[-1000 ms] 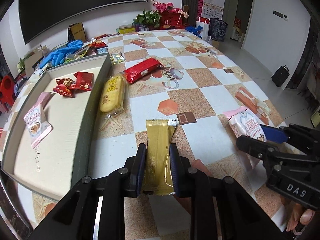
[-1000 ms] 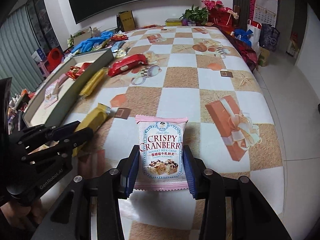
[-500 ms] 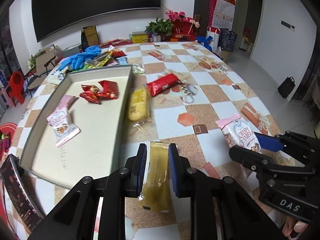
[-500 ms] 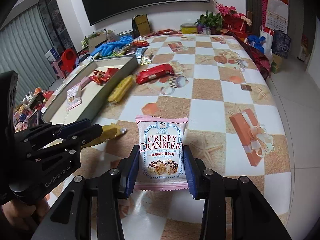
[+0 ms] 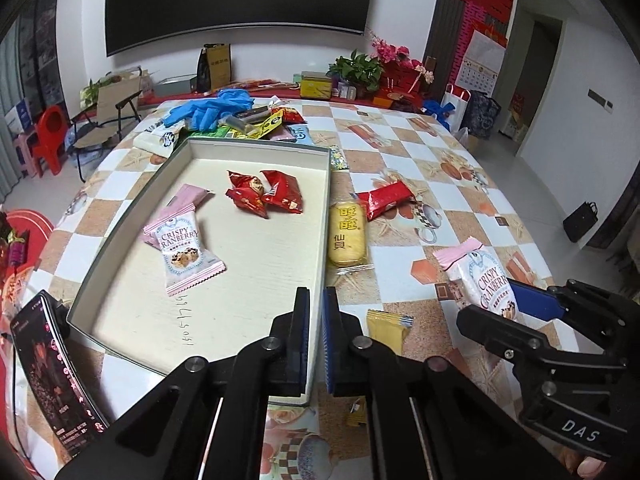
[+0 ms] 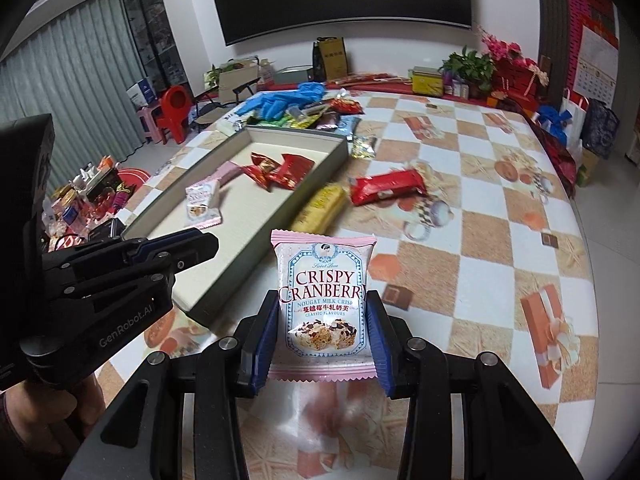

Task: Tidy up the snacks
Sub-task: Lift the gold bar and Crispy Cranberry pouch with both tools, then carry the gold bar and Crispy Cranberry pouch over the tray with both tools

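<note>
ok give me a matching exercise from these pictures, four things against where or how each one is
1 yellow packet
2 blue gloves
3 crumpled red packets
4 right gripper

a inside the tray
b shut on a cranberry packet
c on the table, just outside the tray's right wall
d on the table past the tray's far end

Pairs: 1-c, 2-d, 3-a, 4-b

Even indoor light, fisheye-warped edges, seemingly sharp

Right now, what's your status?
Left gripper shut, empty; gold packet loose beside its fingers. Right gripper shut on Crispy Cranberry packet. Tray wall directly ahead.
</note>
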Tool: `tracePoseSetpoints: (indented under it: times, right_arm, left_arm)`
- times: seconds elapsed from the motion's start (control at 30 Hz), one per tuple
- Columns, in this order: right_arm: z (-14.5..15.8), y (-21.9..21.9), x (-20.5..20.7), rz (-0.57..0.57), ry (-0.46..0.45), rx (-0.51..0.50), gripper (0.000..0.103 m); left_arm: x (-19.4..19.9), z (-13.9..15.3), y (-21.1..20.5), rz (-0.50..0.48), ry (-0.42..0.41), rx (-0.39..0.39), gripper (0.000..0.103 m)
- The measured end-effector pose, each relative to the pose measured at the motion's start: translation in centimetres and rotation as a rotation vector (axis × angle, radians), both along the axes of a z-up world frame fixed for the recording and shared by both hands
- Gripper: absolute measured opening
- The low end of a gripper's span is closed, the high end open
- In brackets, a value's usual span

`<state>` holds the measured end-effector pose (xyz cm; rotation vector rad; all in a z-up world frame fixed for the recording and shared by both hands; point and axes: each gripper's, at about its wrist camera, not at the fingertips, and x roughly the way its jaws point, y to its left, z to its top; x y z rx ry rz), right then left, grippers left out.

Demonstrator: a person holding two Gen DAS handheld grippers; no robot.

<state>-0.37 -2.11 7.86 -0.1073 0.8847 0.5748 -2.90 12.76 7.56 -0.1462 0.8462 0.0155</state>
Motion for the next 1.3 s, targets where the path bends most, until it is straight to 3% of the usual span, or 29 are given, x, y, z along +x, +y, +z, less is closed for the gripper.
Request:
tracePoseSetpoints:
  times: [0.1,0.17,0.27,0.37,0.47,0.53,0.57,0.6,0.67,0.87,1.03,1.3]
  right_arm:
    - [0.3,0.4,0.2,0.003,-0.014,-0.005,0.043]
    - [0.5,-0.1,0.4,-0.016,-0.017,0.0,0.043]
    - [0.2,-1.7,0.5,-0.061,-0.013,0.003,0.043]
    - [-0.6,-3.7,0.5,-0.105,0.013,0.01,0.043]
    - [-1.5,-5.7,0.4,-0.143,0.04,0.019,0.043]
    - [-1.7,-6.7,0.4,-0.16,0.051,0.029,0.043]
    - [-1.9,-7.2,0.3,-0.169,0.056,0.036,0.043]
    - [-1.9,-7.7,0.3,-0.176,0.059,0.043,0.043]
    - [-1.9,-8.2,0.3,-0.185,0.062,0.055,0.043]
    - [-1.2,-8.6,0.0,-0.182,0.048,0.087,0.043]
    - [-0.8,-7.9,-0.2,-0.162,0.039,0.09,0.043]
    - [0.2,-4.9,-0.3,-0.079,0.019,0.09,0.043]
  left_arm:
    - [-0.2,-0.2,0.1,-0.074,0.008,-0.073,0.007]
    - [-0.7,-0.4,-1.3,-0.116,0.016,-0.032,0.008]
    - [-0.5,-1.6,-3.7,-0.168,0.055,0.007,0.019]
    - [0.3,-3.5,-5.8,-0.177,0.115,0.032,0.03]
    - [1.3,-5.5,-7.5,-0.185,0.16,0.107,0.043]
    - [1.9,-6.4,-7.9,-0.18,0.171,0.131,0.045]
    - [2.2,-6.4,-8.1,-0.181,0.169,0.138,0.044]
    - [2.4,-6.4,-8.2,-0.189,0.168,0.13,0.034]
    - [2.5,-6.3,-8.3,-0.201,0.17,0.116,0.023]
    - [1.6,-4.9,-6.8,-0.199,0.126,-0.006,0.023]
    - [0.9,-2.5,-5.3,-0.175,0.081,-0.044,0.023]
    - [0.4,-0.2,-3.7,-0.092,0.042,0.051,0.023]
